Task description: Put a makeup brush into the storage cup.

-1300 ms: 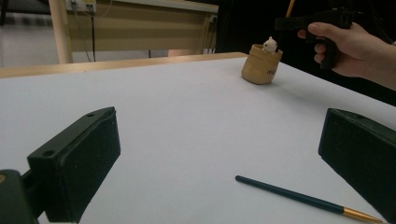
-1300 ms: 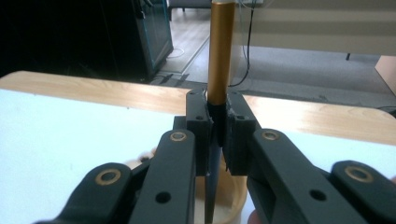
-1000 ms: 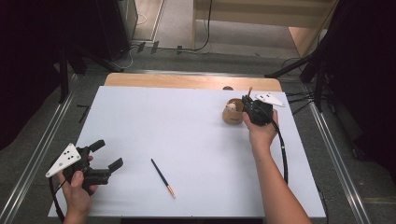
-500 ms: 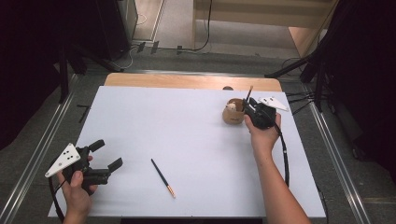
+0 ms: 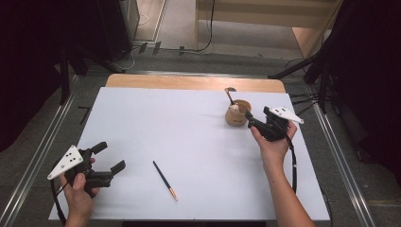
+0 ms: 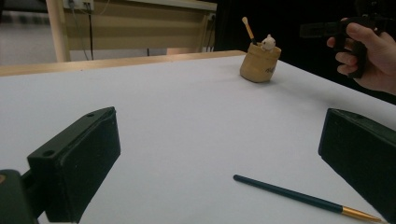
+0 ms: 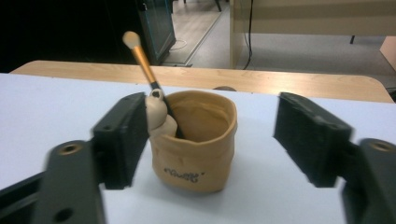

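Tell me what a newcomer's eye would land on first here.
First the tan pot at the table's far right, a brush leaning out of it, with the right gripper open beside it. Next the dark brush lying alone near the front edge, just right of the open left gripper.

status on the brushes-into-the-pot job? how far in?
Roughly halfway, by the look of it. Done: one brush already stands in the tan pot. In hand: nothing; the right tongs are open just in front of the pot, gripping nothing. Left: the dark brush lies on the table, and the open left tongs sit near it without touching, so pickup and drop-in remain.
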